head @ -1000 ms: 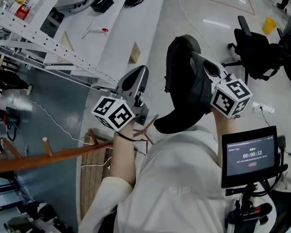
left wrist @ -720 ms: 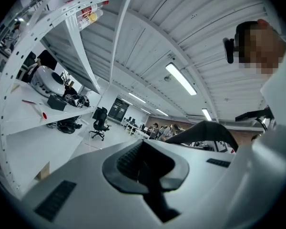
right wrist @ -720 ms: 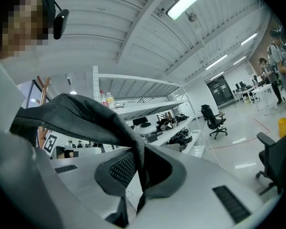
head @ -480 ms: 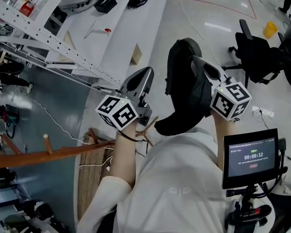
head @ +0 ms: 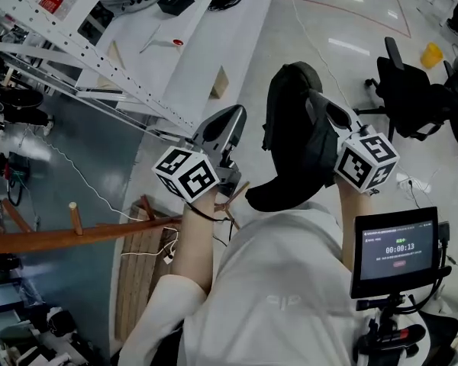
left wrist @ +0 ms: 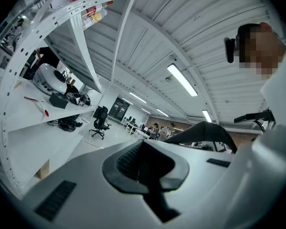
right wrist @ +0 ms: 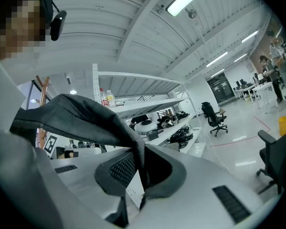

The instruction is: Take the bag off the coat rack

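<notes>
Black bag [head: 290, 136]: hangs at the person's chest, near the top of the wooden coat rack [head: 76, 235].
right tool [right wrist: 140, 168]: clenched on a fold of the bag.
left tool [left wrist: 143, 168]: clenched, jaws together, empty.

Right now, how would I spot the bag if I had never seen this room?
Start at the person's white top at the bottom middle and follow the right arm up to the right claw. The bag is the black shape pinched there: soft and crumpled, unlike the black office chairs beyond.
</notes>
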### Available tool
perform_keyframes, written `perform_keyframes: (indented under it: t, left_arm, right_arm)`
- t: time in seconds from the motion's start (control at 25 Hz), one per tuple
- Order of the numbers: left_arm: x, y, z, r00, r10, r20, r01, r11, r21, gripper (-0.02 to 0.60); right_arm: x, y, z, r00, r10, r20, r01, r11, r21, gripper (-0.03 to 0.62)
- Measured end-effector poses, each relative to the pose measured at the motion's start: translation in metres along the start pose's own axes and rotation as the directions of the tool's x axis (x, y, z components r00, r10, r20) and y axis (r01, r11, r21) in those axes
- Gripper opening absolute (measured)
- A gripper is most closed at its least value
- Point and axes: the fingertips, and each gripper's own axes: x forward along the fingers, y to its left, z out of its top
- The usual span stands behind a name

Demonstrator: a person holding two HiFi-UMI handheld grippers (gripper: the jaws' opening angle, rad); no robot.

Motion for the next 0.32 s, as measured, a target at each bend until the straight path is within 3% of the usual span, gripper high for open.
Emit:
perform_keyframes:
  t: [0.32]
  left_arm:
    - [-0.0057,0.0068,-0.0018,1.0,0.006,0.002,-0.006,1.0,-0.011,0.005]
  right_arm:
    - [0.0049,0.0046,-0.0029,1.0,0.011,-0.002,-0.01,1.0,0.021,0.044]
